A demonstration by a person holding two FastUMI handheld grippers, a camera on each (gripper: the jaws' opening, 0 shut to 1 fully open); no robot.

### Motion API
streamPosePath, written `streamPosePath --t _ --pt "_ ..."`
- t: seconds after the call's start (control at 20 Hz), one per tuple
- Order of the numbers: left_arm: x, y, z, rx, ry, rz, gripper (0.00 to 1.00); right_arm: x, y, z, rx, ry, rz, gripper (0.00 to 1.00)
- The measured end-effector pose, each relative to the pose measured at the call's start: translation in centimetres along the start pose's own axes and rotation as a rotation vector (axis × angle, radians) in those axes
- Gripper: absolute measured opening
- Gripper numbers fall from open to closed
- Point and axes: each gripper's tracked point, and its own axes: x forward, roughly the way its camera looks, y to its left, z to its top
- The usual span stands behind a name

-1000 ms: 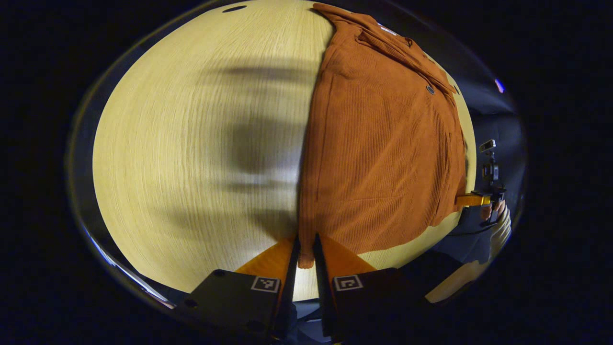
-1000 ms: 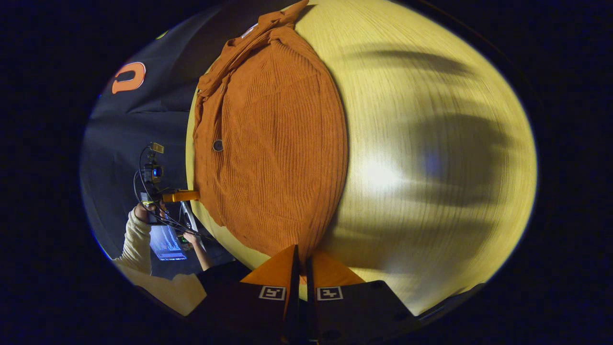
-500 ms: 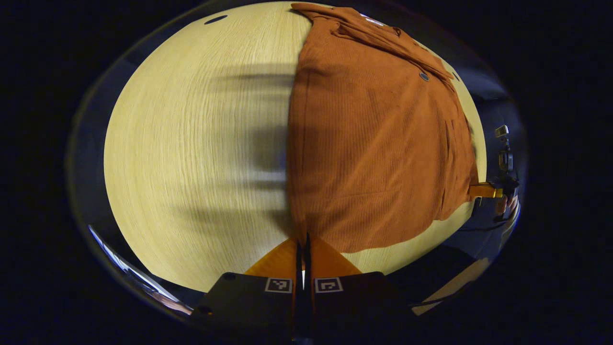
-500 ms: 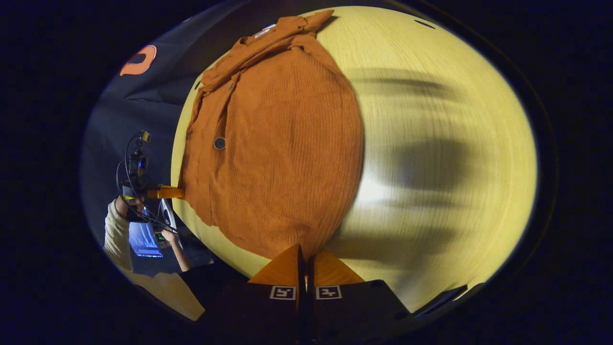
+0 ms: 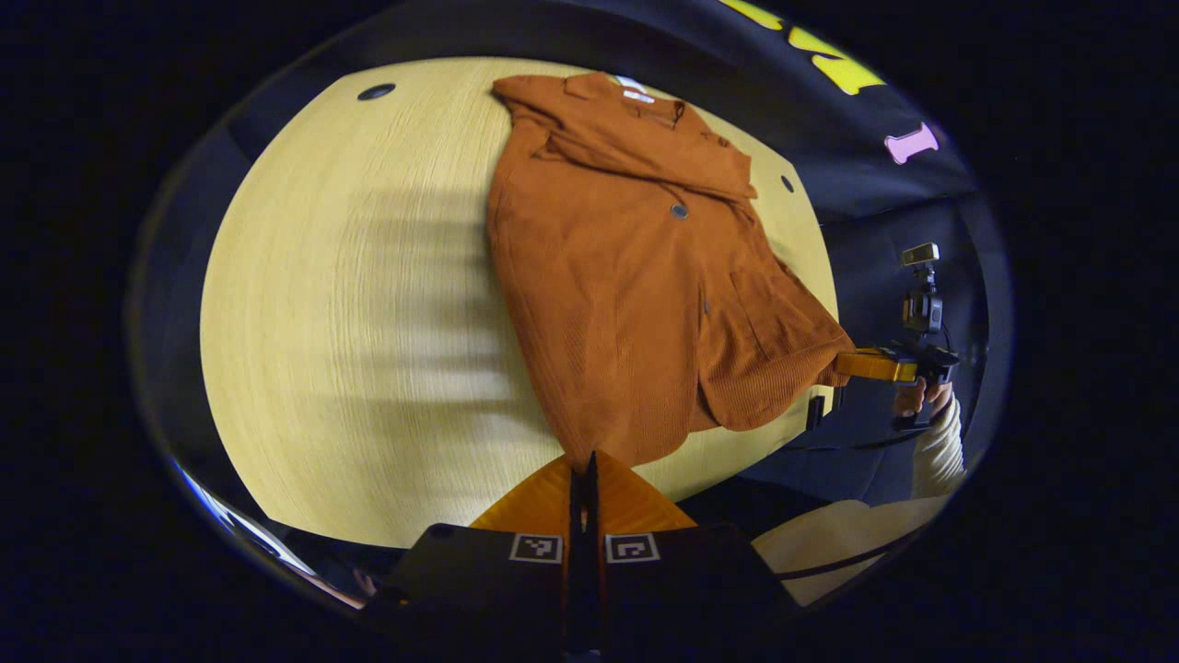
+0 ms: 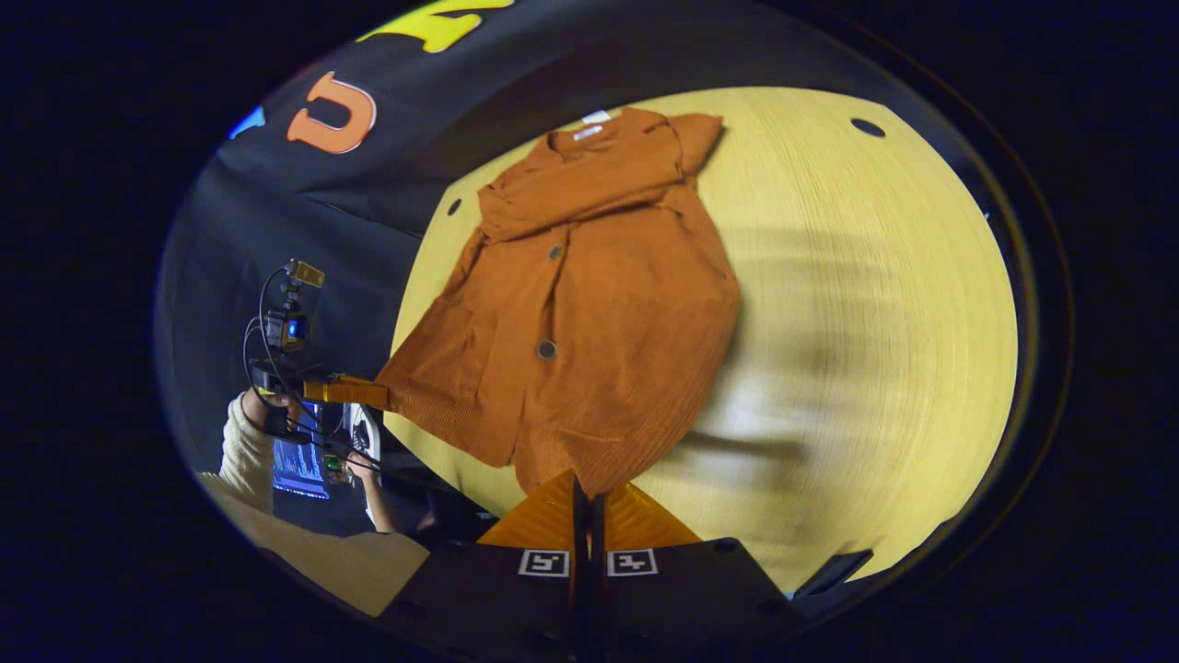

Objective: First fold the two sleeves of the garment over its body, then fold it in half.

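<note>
The rust-coloured garment [image 5: 636, 276] lay on the pale wooden surface [image 5: 350, 322], its long axis running from the collar at the far edge to the hem at the near edge, sleeves folded across the chest. The left gripper [image 5: 582, 479] and right gripper [image 6: 582, 493] each had jaws clenched on a hem corner. The ribbed fabric looked soft and limp, so the hem corners seemed the right hold.

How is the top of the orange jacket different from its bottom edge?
The jacket's top lies flat on the table; its bottom edge looks lifted off it. The top has a sleeve folded across it; the bottom edge is pinched at its corners by the left tongs and right tongs. Both are the same orange ribbed cloth.
</note>
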Motion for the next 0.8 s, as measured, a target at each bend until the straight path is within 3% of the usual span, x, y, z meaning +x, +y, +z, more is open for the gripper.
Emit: streamPosePath --t 0.2,0.5,0.8 --pt "-5.4 -4.4 5.9 0.040 -0.134 -0.087 0.03 -2.7 3.1 5.2 -0.085 -0.082 0.011 0.00" --pt "-12.4 -3.1 15.2 0.175 -0.362 -0.016 0.03 -5.5 5.1 16.7 -0.160 -0.208 -0.015 0.00" --pt "-9.8 -1.7 25.8 0.143 -0.434 0.043 0.03 -4.1 3.5 27.5 -0.120 -0.270 -0.064 0.00"
